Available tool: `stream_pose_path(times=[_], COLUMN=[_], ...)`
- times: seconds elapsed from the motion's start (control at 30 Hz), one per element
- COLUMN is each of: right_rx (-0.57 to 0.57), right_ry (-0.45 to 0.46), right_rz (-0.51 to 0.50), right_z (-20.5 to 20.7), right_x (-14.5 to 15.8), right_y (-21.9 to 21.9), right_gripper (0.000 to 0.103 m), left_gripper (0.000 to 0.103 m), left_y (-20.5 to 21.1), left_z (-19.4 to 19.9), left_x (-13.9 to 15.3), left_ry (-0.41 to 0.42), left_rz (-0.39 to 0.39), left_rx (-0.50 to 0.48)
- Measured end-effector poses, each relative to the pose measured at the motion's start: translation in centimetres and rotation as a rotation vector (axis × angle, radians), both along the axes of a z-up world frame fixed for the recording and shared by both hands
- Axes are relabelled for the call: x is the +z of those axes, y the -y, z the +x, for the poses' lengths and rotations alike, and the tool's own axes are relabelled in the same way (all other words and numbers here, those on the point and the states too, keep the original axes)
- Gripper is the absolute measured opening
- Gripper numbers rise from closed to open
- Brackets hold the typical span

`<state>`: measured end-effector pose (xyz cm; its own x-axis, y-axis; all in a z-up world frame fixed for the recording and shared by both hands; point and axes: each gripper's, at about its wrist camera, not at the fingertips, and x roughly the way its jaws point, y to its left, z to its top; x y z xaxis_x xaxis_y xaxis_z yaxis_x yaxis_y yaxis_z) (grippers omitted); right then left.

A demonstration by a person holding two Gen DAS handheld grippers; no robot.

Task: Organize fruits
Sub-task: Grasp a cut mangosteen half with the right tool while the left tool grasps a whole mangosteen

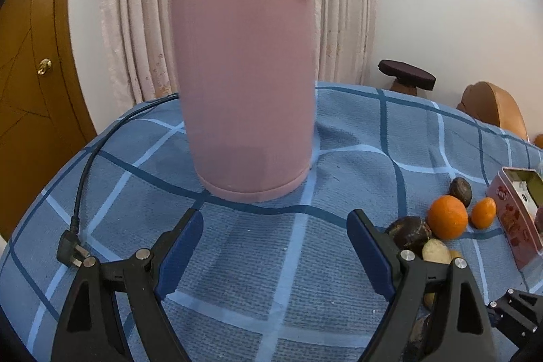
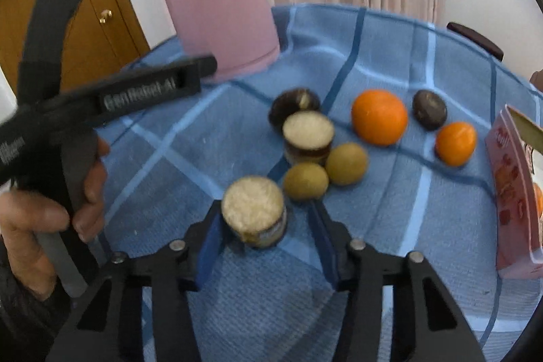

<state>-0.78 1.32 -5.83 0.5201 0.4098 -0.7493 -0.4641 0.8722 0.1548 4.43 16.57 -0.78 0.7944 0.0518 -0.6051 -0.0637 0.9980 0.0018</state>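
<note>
We've got the right gripper (image 2: 263,228) down over the near stub (image 2: 254,215), a short cut piece with a pale fibrous top. Its jaws stand narrow around it: the left pad looks to be against the side, while a sliver of cloth shows before the right pad, so we can't call it a grip yet. That low, tilted approach makes sense, since the stub stands upright and wants pinching by its sides.

The rest of the fruit sits just beyond: two kiwis (image 2: 325,173) touching each other, a second stub (image 2: 308,136) behind them, a dark fruit (image 2: 293,106), a big orange (image 2: 379,117), another dark one (image 2: 429,109) and a small orange (image 2: 455,143). The tin (image 2: 512,202) stands open at the right, likely where things go.

Our left gripper (image 1: 275,246) hangs wide and empty before the pink kettle (image 1: 244,67), its plug (image 1: 69,248) lying nearby. The nearer kiwi crowds the right jaw, so we'd watch for nudging it.
</note>
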Motion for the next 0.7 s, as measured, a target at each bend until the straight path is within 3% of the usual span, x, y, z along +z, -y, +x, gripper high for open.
stream_pose_path(times=[0.1, 0.23, 0.5, 0.7], right_rx=[0.010, 0.007, -0.158, -0.239], right_ry=[0.002, 0.036, 0.256, 0.237], right_rz=[0.031, 0.105, 0.093, 0.142], right_z=[-0.1, -0.5, -1.6, -0.5], right_x=[0.1, 1.2, 4.4, 4.6], right_y=[0.3, 2.0, 7.5, 10.2], right_gripper=[0.037, 0.037, 0.037, 0.037], left_gripper=[0.088, 0.088, 0.088, 0.088], left_y=[0.4, 0.4, 0.7, 2.7], left_z=[0.1, 0.0, -0.3, 0.1], left_x=[-0.2, -0.1, 0.3, 0.4], left_ry=[-0.004, 0.000, 0.030, 0.014], left_rz=[0.014, -0.010, -0.115, -0.186], left_rx=[-0.017, -0.046, -0.130, -0.251])
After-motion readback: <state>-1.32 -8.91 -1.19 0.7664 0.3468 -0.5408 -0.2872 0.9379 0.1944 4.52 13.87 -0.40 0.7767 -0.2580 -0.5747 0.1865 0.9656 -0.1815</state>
